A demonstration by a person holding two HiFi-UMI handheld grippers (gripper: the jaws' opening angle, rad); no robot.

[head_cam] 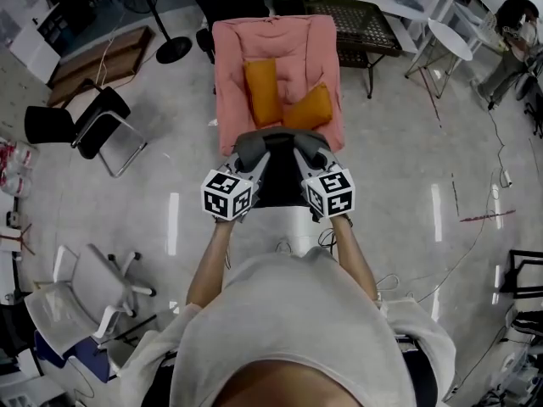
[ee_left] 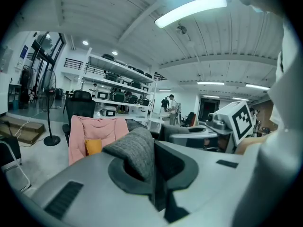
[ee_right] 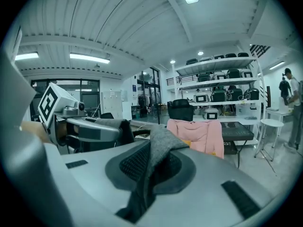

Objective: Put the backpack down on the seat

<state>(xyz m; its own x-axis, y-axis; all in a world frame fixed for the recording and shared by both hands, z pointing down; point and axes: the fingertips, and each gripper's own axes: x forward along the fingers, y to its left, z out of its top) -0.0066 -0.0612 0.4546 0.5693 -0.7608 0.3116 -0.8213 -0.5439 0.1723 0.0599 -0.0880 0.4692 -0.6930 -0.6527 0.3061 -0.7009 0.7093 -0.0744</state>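
The only print I can make out is the black-and-white square markers on each gripper's cube; on the backpack (head_cam: 277,186) I cannot see whether there is a brand or label.

The backpack is grey woven cloth at the top with a black body below. It hangs between the two grippers, over the floor at the near edge of the seat (head_cam: 276,53). From the head view I cannot tell whether it touches the seat. The seat is draped in pink, with two orange cushions (head_cam: 261,91) lying on it.

My left gripper (head_cam: 252,145) has its jaws nearly together, clamped on a fold of the grey cloth that stands up between them in the left gripper view. My right gripper (head_cam: 310,147) is the same, jaws narrow and pinching a grey fold that drapes over and down between them. The two grippers sit side by side, near each other, both pointing toward the seat.
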